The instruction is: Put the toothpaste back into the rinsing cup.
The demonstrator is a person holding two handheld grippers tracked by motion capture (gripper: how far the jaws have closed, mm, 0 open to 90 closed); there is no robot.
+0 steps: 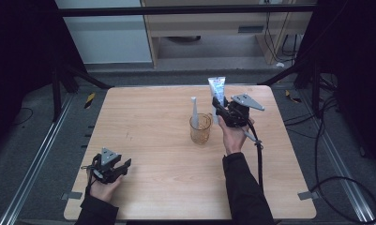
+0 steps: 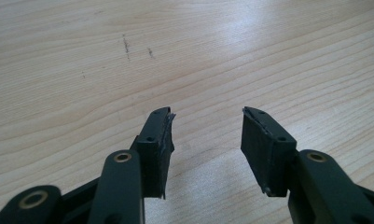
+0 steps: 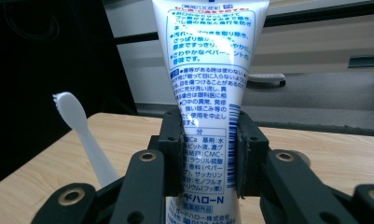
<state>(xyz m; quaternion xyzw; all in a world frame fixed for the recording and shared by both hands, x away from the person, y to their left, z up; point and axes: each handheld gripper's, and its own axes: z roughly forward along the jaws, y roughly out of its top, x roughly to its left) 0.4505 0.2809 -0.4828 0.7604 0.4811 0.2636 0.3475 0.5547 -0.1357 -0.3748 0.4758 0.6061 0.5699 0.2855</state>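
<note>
Right gripper [image 1: 221, 108] clamps white blue-printed toothpaste tube [image 3: 208, 93] upright beside amber glass cup [image 1: 200, 128] holding white toothbrush [image 1: 194, 111] — careless lowering could topple cup. Left gripper [image 2: 205, 135] gapes empty over wooden table [image 2: 128, 84].

A: Toothpaste tube [image 3: 208, 93] cut off at twelve and six o'clock in the right gripper view; cap end unseen.
B: Noted. Toothbrush [image 3: 79, 135] handle hidden at six o'clock behind the right gripper [image 3: 208, 158].
A: Tube print too small to read from the high view.
B: Cup [image 1: 200, 128] contents below the rim hard to tell there.
</note>
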